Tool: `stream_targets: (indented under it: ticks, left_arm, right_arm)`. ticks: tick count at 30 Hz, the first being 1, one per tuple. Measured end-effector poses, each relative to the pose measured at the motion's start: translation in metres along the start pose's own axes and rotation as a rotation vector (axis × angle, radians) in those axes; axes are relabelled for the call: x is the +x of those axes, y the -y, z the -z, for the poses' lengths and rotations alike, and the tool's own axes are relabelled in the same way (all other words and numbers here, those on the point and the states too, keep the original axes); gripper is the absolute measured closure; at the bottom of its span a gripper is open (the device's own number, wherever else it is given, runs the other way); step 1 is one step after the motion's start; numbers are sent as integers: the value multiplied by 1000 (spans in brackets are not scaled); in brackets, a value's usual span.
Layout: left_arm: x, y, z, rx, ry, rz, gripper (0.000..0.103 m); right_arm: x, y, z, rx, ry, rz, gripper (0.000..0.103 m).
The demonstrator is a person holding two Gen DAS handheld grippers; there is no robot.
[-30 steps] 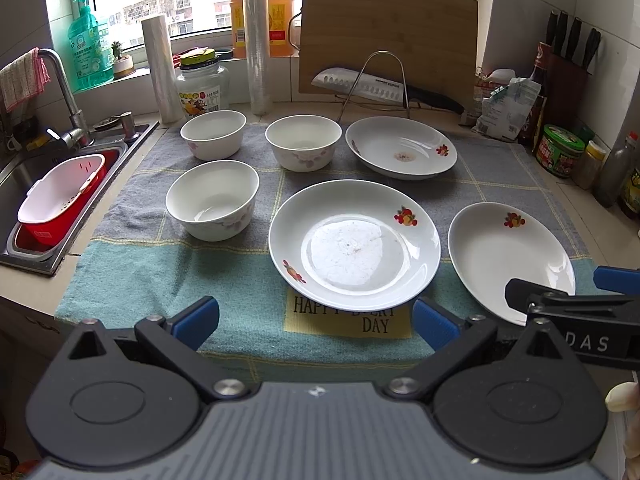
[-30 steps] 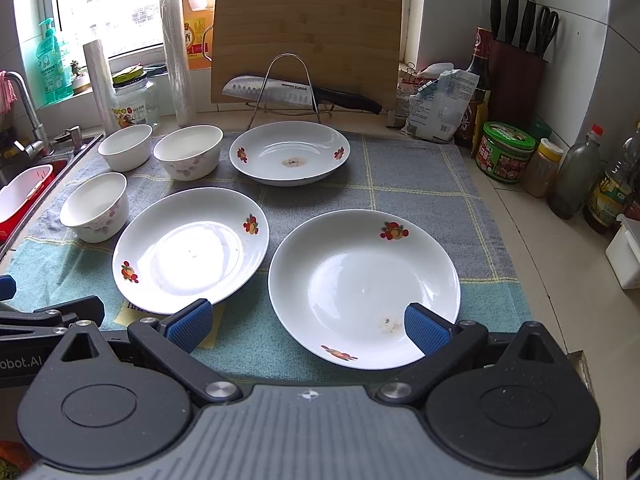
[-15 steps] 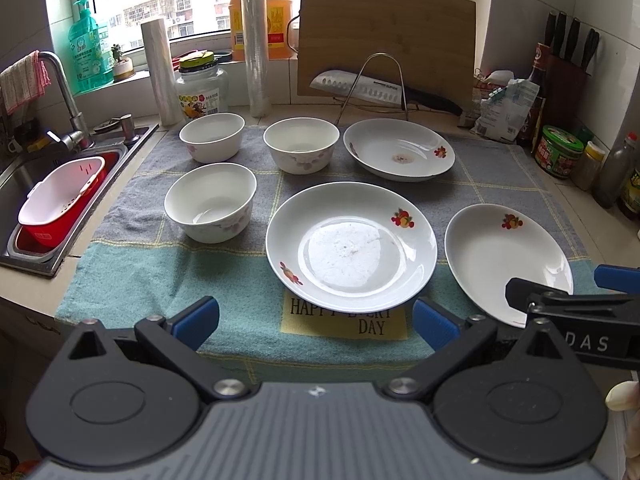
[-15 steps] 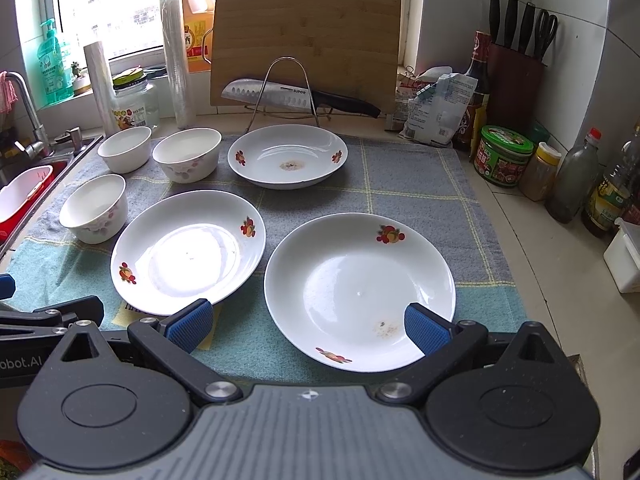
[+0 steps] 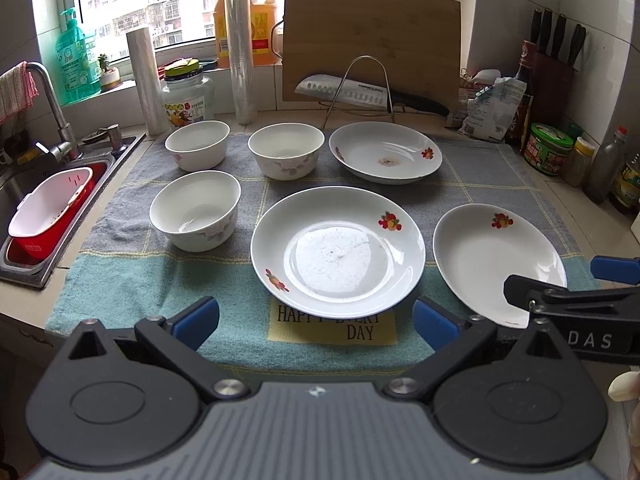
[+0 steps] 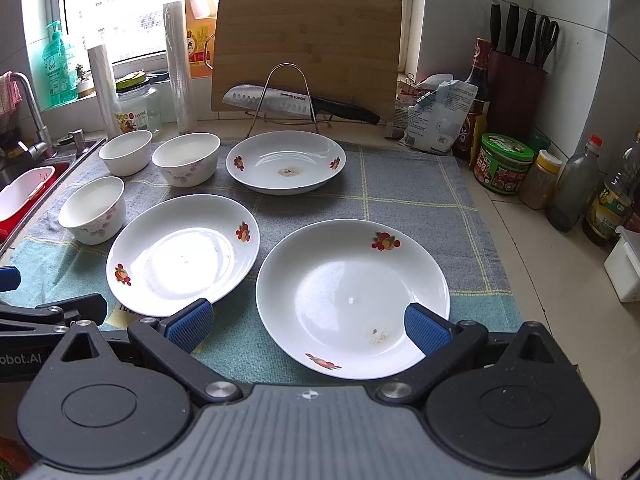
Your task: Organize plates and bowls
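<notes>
Three white fruit-patterned plates lie apart on a towel: a middle plate (image 5: 338,250) (image 6: 182,254), a right plate (image 5: 498,264) (image 6: 352,296) and a far plate (image 5: 386,152) (image 6: 286,162). Three white bowls stand to the left: a near bowl (image 5: 196,210) (image 6: 93,210), a far-left bowl (image 5: 198,145) (image 6: 126,152) and a far-middle bowl (image 5: 286,151) (image 6: 186,159). My left gripper (image 5: 316,322) is open, just short of the middle plate's near rim. My right gripper (image 6: 308,326) is open over the right plate's near rim. Neither holds anything.
A sink (image 5: 24,196) with a red and white basket (image 5: 50,210) lies at the left. At the back stand a cutting board (image 5: 370,44), a knife on a wire rack (image 5: 360,90), jars and rolls. Bottles and a knife block (image 6: 516,80) line the right wall.
Both grippers have crept slightly forward toward the plates, which now sit a little nearer in both views. Both stay open; no dish has moved.
</notes>
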State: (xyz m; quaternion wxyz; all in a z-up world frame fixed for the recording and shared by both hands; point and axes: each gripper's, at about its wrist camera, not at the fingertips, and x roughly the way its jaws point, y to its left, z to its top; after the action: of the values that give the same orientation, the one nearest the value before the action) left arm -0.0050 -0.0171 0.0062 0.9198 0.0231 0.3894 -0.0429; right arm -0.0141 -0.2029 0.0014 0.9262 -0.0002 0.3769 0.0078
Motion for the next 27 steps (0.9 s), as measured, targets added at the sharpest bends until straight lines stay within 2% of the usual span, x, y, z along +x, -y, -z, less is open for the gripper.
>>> stream_targets:
  ticks: [10, 19, 27]
  left_arm:
    - [5, 17, 4, 55, 21, 41, 1]
    - [12, 26, 10, 77, 15, 67, 1]
    - [18, 28, 12, 65, 10, 76, 1]
  right_arm:
    - [2, 13, 6, -22, 24, -5, 0]
    - [15, 34, 27, -38, 44, -70, 0]
    - [32, 55, 53, -33, 2, -63, 0]
